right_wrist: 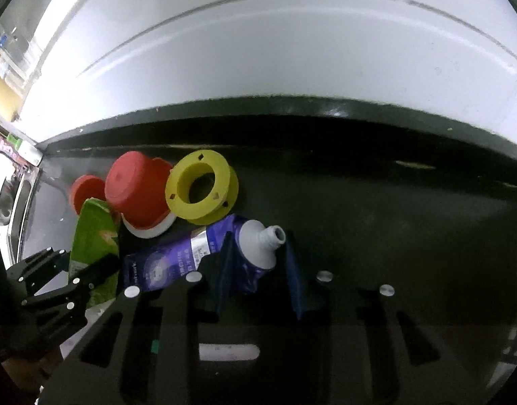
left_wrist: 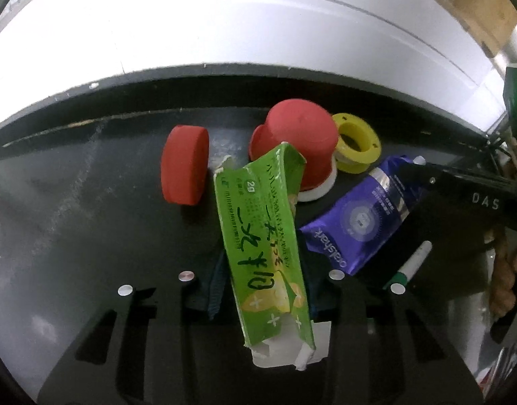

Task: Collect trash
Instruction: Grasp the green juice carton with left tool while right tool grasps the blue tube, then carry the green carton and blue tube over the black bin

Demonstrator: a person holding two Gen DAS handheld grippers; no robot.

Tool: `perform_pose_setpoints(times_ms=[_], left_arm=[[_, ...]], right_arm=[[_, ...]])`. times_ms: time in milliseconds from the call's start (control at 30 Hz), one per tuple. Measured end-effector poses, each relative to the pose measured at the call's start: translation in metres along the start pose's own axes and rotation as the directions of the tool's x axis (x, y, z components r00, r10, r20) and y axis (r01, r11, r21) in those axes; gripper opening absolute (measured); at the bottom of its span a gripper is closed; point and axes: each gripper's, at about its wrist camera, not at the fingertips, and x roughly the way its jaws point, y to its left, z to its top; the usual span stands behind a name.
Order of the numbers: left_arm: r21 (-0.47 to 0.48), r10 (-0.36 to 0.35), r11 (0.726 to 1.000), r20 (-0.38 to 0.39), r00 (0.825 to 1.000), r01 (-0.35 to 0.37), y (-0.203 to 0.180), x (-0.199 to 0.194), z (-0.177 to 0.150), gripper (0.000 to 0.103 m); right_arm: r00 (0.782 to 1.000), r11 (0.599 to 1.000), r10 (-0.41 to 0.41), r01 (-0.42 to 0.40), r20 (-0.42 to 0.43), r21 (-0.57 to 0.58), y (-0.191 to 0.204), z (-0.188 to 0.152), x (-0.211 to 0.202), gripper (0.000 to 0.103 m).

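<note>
My left gripper (left_wrist: 263, 276) is shut on a flattened green carton (left_wrist: 261, 233) that sticks up between its fingers, above a dark tray (left_wrist: 89, 202). The carton also shows in the right wrist view (right_wrist: 94, 236). My right gripper (right_wrist: 258, 266) has its blue fingers either side of the white neck of a purple toothpaste tube (right_wrist: 204, 256); whether they press it is unclear. The tube lies to the right in the left wrist view (left_wrist: 359, 212). The right gripper's black body (left_wrist: 461, 195) reaches in over the tube.
An upturned red cup with a white rim (left_wrist: 299, 141), a red disc (left_wrist: 184, 165) and a yellow ring (left_wrist: 356, 141) lie on the tray; all three show in the right wrist view, cup (right_wrist: 136, 192), disc (right_wrist: 86, 189), ring (right_wrist: 201, 189). A white wall (right_wrist: 292, 50) stands behind.
</note>
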Motion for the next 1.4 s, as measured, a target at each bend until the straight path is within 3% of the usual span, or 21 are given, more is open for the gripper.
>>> perform_pose_setpoints(times_ms=[233, 633, 900, 1200, 1400], left_arm=[[-0.008, 0.001, 1.000, 0.029, 1.000, -0.001, 0.001, -0.033, -0.001, 0.036], [-0.012, 0.050, 0.999, 0.091, 0.995, -0.049, 0.003, -0.111, -0.039, 0.036], [-0.017, 0.078, 0.997, 0.103, 0.992, -0.076, -0.002, -0.135, -0.075, 0.036], [-0.045, 0.112, 0.993, 0.145, 0.983, -0.106, 0.009, -0.168, -0.097, 0.036], [-0.110, 0.177, 0.981, 0.174, 0.969, -0.159, 0.041, -0.202, -0.120, 0.036]], right_arm=[[0.998, 1.000, -0.006, 0.006, 0.061, -0.006, 0.000, -0.004, -0.046, 0.029], [0.989, 0.999, 0.008, -0.001, 0.146, -0.048, 0.020, -0.039, -0.124, 0.029], [0.988, 0.997, 0.021, -0.009, 0.155, -0.077, 0.043, -0.073, -0.145, 0.029], [0.984, 0.992, 0.047, -0.025, 0.170, -0.126, 0.069, -0.082, -0.160, 0.029], [0.982, 0.972, 0.116, -0.082, 0.150, -0.219, 0.123, -0.083, -0.157, 0.029]])
